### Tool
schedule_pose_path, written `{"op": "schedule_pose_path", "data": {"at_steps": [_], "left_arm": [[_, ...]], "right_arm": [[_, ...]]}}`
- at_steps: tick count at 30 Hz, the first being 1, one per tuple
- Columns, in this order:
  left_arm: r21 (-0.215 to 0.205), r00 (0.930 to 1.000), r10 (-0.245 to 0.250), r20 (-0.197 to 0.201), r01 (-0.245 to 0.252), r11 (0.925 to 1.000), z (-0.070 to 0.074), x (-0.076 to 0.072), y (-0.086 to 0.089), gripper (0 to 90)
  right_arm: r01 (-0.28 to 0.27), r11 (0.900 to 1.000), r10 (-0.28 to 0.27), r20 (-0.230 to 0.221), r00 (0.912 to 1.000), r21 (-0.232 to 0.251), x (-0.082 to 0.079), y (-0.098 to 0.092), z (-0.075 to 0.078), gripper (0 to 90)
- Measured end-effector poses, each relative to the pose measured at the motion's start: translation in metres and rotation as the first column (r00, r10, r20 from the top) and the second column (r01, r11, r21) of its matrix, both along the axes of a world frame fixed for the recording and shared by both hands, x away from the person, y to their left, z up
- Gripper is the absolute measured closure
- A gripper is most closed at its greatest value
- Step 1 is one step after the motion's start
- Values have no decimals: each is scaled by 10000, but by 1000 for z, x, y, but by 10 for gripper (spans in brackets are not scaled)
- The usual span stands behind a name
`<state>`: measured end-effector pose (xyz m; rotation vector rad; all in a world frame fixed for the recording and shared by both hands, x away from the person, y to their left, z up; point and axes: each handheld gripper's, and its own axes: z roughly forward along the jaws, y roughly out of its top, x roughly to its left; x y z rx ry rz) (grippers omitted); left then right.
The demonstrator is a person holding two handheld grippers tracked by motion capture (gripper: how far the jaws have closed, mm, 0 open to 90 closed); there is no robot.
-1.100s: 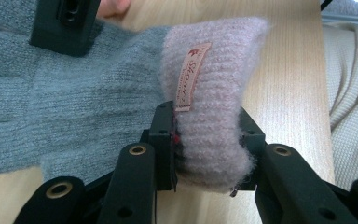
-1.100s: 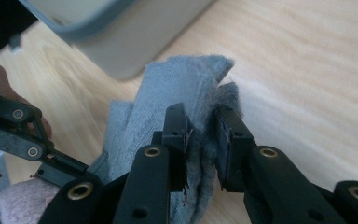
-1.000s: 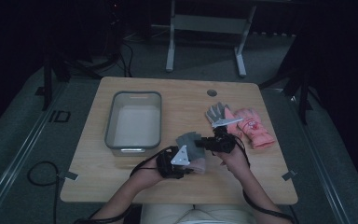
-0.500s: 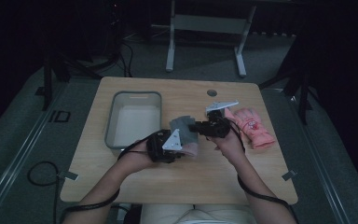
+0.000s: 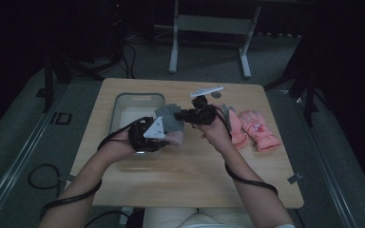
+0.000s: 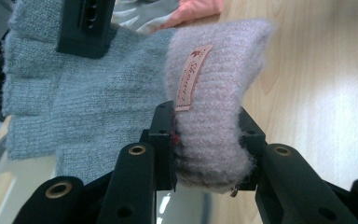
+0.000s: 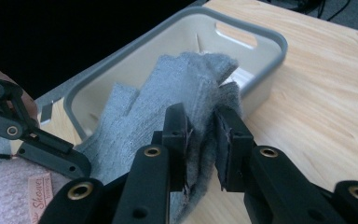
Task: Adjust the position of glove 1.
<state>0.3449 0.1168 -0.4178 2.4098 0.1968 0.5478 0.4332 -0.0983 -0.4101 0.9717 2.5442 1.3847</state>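
**Operator:** While the grey knitted glove (image 5: pixel 169 119) is held above the worktop (image 5: pixel 266 180), left of centre in the high view, what faults are to be expected?

**Technician:** Two grips are involved. The left hand-held gripper (image 6: pixel 206 144) is closed on the pinkish ribbed cuff (image 6: pixel 214 93), and the right hand-held gripper (image 7: pixel 200 135) is closed on the finger end of the same glove. In the right gripper view, only a thin fold of knit is seen between the jaws, near the fabric edge. If the two grippers were drawn apart, that fold could slip free, and the finger end would drop short of the grey bin (image 5: pixel 119 111). A snag of the loose knit on a jaw pad is also judged possible on release.

**Operator:** How is the glove oriented?

**Technician:** In the high view, its long axis is set roughly level, running from the cuff at lower left to the fingers at upper right. The fingers point toward the right gripper; the cuff faces the person's left hand (image 5: pixel 119 145). The glove sags slightly between the grips.

**Operator:** What lies nearby?

**Technician:** The bin is seen just behind and below the glove. A pair of pink gloves (image 5: pixel 252 128) rests on the worktop at right of centre, and could be brushed by the right forearm.
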Motion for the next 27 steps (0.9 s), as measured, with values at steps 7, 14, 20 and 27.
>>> {"op": "schedule_pose_path", "data": {"at_steps": [7, 14, 20, 27], "left_arm": [[465, 9993, 251, 282, -264, 9986, 5, 10, 27, 671], [748, 9978, 469, 466, -503, 9959, 0, 20, 56, 670], [721, 9982, 587, 120, -595, 9956, -15, 33, 74, 669], [1493, 9944, 670, -819, -542, 9873, -40, 53, 77, 669]], "right_arm": [[-96, 9999, 96, 100, 9999, 53, 15, 33, 3, 758], [-176, 9998, 176, 41, 9998, 3, 31, 68, -3, 758], [-113, 9999, 112, -155, 9998, -79, 42, 87, -16, 757], [72, 9979, -104, -482, 9988, -643, 53, 104, -44, 756]]}}
